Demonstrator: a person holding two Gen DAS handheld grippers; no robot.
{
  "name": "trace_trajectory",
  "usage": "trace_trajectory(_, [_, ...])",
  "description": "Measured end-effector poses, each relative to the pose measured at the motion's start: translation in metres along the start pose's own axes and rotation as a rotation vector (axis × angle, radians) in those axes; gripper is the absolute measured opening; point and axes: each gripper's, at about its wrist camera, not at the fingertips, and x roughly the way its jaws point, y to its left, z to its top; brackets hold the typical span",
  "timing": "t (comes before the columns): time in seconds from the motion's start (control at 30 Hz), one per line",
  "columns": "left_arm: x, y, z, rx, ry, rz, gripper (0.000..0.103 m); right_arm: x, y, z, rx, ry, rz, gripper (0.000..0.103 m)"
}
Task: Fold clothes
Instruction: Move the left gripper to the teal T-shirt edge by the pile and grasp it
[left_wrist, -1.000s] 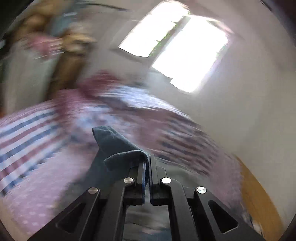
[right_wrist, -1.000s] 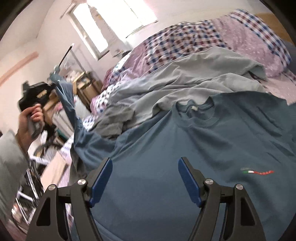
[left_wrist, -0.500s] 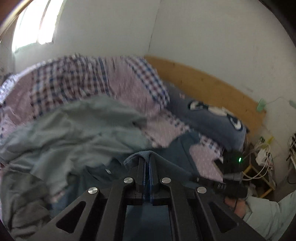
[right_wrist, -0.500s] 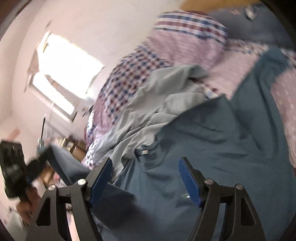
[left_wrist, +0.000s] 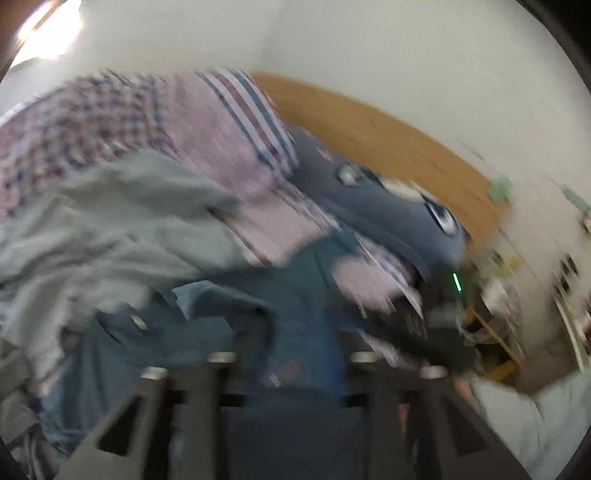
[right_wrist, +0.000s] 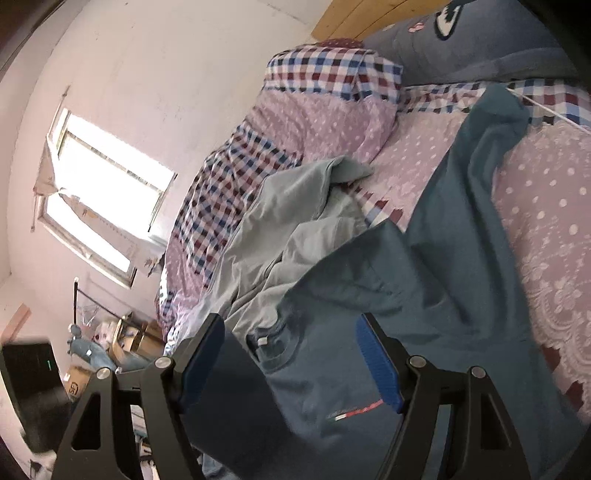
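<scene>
A blue T-shirt (right_wrist: 424, 295) lies spread on the bed, with a small flag logo near its chest. One sleeve (left_wrist: 221, 306) is folded over onto its body. My left gripper (left_wrist: 291, 356) hovers just behind that sleeve, blurred. Its jaws are opening, with only the shirt lying below the gap and no cloth pinched. My right gripper (right_wrist: 291, 362) stands open low over the shirt's collar area, its blue pads (right_wrist: 376, 369) apart and touching nothing. A pale grey-green garment (right_wrist: 288, 229) lies crumpled beyond the shirt.
The bed has a lilac dotted cover (right_wrist: 546, 206) with checked patches, a blue pillow (left_wrist: 388, 210) and a wooden headboard (left_wrist: 388, 136). A window (right_wrist: 99, 199) and cluttered furniture (right_wrist: 122, 343) are at the left. A person's pale sleeve (left_wrist: 535, 417) shows at the right.
The left gripper swung from the window side to over the shirt with the sleeve in it, then its jaws parted and the sleeve dropped. The right gripper rolled and shifted, staying open.
</scene>
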Motion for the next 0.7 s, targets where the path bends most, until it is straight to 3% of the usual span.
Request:
trace_trajectory(0.13, [-0.017,0.006,-0.033,-0.029,0.046,-0.002,0.056,-0.003,-0.006,0.003,0.015,-0.008,-0.011,0.077])
trace_trajectory(0.27, [-0.067,0.034,-0.065,-0.134,-0.036,0.043,0.064,0.001,-0.002,0.002,-0.016,0.01,-0.013,0.077])
trace_trajectory(0.4, [-0.114,0.077,-0.104,-0.308,-0.165,0.152,0.066,0.011,0.008,-0.004,-0.083,0.061,-0.01,0.077])
trace_trajectory(0.53, [-0.132,0.137,-0.174,-0.591,-0.274,0.31,0.07,0.02,0.021,-0.015,-0.156,0.105,0.0,0.077])
trace_trajectory(0.63, [-0.124,0.168,-0.22,-0.772,-0.25,0.395,0.069,0.026,0.034,-0.025,-0.226,0.144,0.026,0.077])
trace_trajectory(0.7, [-0.116,0.18,-0.237,-0.83,-0.251,0.395,0.067,0.031,0.046,-0.034,-0.29,0.175,0.045,0.077])
